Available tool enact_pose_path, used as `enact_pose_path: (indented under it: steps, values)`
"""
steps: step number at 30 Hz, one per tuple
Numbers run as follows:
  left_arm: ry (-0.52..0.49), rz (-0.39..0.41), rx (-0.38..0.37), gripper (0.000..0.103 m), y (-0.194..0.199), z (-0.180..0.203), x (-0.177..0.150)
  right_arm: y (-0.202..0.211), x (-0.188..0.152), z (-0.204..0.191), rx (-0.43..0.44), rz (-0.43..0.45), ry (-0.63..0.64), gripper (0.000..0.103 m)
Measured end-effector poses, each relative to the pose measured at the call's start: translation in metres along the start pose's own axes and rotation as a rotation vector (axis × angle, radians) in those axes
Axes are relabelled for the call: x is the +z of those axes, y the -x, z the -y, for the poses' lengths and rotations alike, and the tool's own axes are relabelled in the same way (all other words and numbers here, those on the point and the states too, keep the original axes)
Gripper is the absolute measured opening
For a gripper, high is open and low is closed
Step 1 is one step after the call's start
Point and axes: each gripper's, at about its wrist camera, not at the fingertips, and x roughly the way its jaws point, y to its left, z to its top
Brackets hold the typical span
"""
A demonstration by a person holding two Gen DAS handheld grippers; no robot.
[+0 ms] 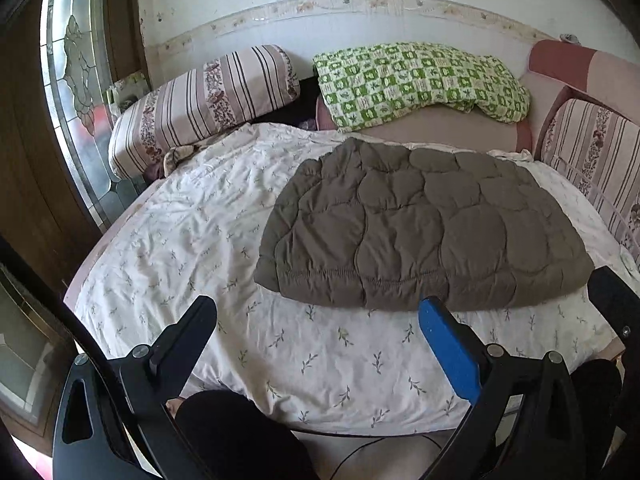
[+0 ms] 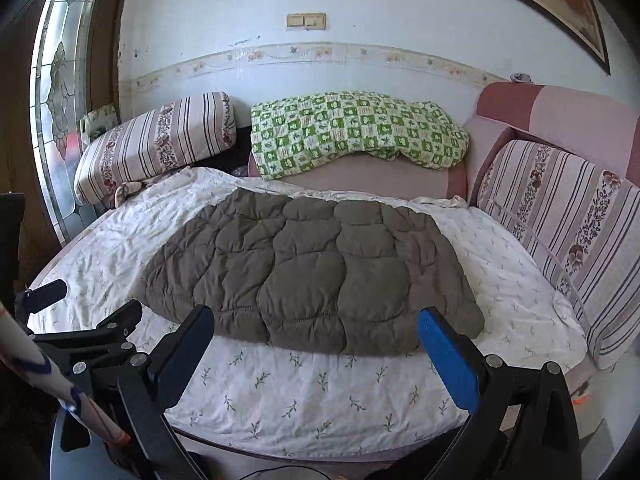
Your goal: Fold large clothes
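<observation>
A brown quilted padded garment (image 1: 420, 228) lies folded into a flat rectangle on the white leaf-print bed cover (image 1: 200, 240). In the right wrist view the garment (image 2: 312, 272) sits in the middle of the bed cover (image 2: 320, 392). My left gripper (image 1: 320, 316) hangs open over the near edge of the bed, short of the garment's hem, with nothing between its fingers. My right gripper (image 2: 316, 328) is also open and empty, its fingertips level with the garment's near hem. The left gripper (image 2: 80, 312) shows at the left edge of the right wrist view.
A striped floral cushion (image 1: 200, 108) and a green checked blanket (image 1: 420, 84) lie along the wall at the back. Another striped cushion (image 2: 568, 240) leans at the right against a pink headboard (image 2: 560, 120). A leaded glass door (image 1: 76, 80) stands at the left. A person's dark-clad legs (image 1: 240, 436) are at the bed's near edge.
</observation>
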Motion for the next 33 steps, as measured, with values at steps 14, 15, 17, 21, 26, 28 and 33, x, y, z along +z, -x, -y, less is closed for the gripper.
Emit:
enact_pose_path:
  steps: [14, 15, 17, 21, 26, 28, 33]
  values:
    - [-0.004, -0.036, -0.019, 0.101, -0.013, -0.002, -0.007, -0.014, -0.005, -0.004, 0.000, -0.042, 0.013, 0.103]
    - [-0.006, -0.038, -0.018, 0.101, -0.013, -0.002, -0.008, -0.014, -0.005, -0.005, -0.002, -0.043, 0.013, 0.103]
    - [-0.006, -0.037, -0.019, 0.101, -0.013, -0.002, -0.007, -0.015, -0.006, -0.005, -0.002, -0.046, 0.012, 0.103]
    - [-0.007, -0.041, -0.021, 0.101, -0.014, -0.001, -0.008, -0.015, -0.007, -0.006, -0.004, -0.049, 0.013, 0.103]
    - [-0.010, -0.053, -0.025, 0.101, -0.018, -0.001, -0.011, -0.016, -0.007, -0.006, -0.004, -0.051, 0.013, 0.103]
    - [-0.010, -0.056, -0.026, 0.101, -0.018, -0.002, -0.011, -0.016, -0.007, -0.006, -0.005, -0.052, 0.013, 0.103]
    - [-0.013, -0.058, -0.027, 0.101, -0.019, -0.003, -0.011, -0.017, -0.009, -0.006, -0.006, -0.056, 0.011, 0.103]
